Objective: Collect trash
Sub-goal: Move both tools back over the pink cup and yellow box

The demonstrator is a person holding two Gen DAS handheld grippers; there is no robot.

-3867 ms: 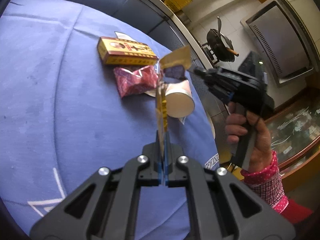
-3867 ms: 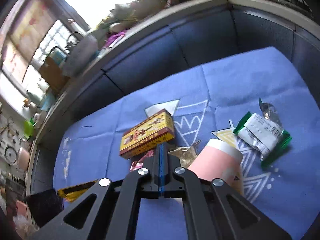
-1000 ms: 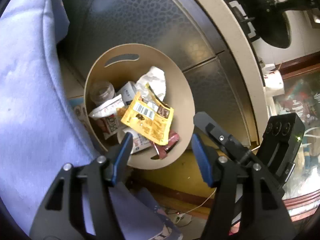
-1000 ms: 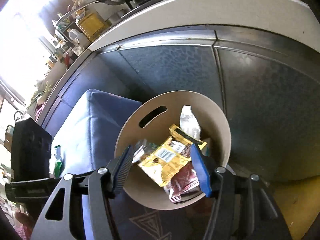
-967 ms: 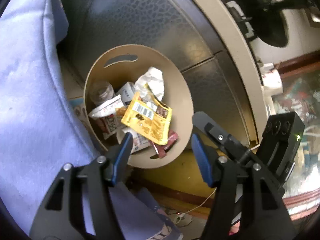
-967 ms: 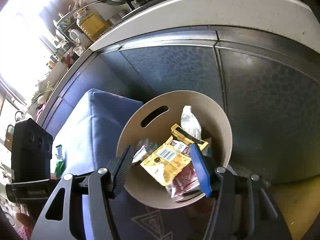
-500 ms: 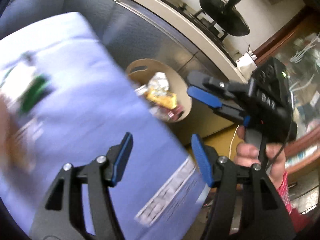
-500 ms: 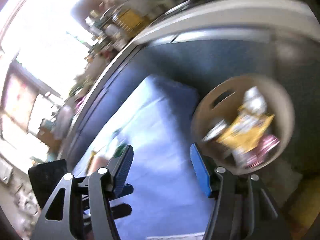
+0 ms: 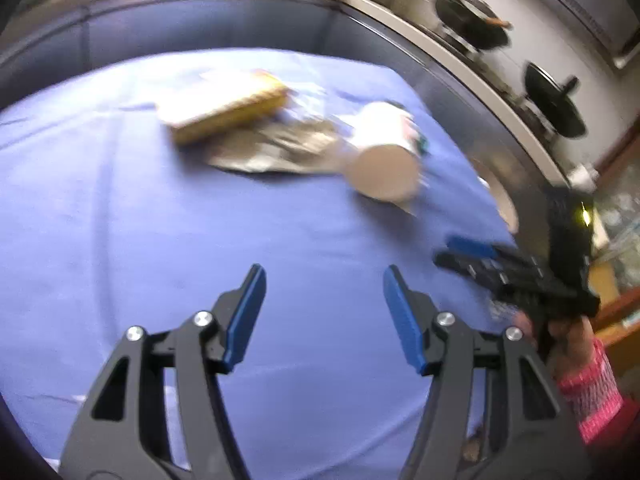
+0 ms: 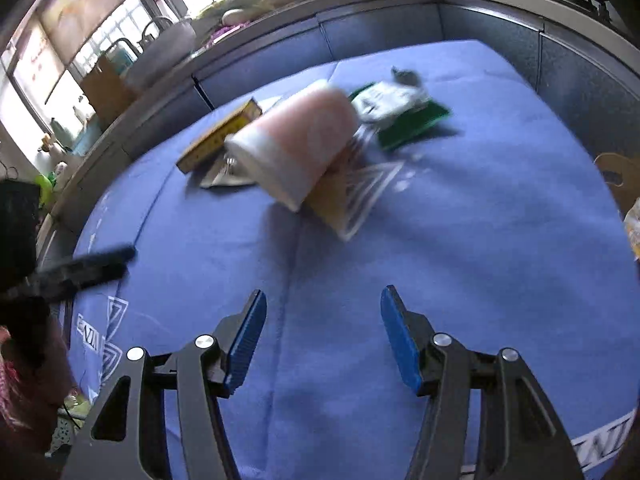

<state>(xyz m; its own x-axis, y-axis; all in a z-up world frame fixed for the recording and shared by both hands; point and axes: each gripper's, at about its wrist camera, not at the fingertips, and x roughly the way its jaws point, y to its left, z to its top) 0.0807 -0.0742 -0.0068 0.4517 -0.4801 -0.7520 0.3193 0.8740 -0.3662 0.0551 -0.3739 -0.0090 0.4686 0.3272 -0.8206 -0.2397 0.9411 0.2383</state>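
Both grippers, left point(image 9: 324, 312) and right point(image 10: 322, 332), open-fingered, empty, over desk point(image 10: 460, 248). Risk: cup point(image 10: 296, 148) rolling off if nudged sideways.

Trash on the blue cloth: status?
Left gripper and right gripper open, empty. Pink cup, yellow box, green wrapper uncollected. Nothing blocking.

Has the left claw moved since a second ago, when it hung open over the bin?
Yes. The left claw has swung off the bin and now points at the blue cloth, toward the cup and yellow box. It is open and empty.
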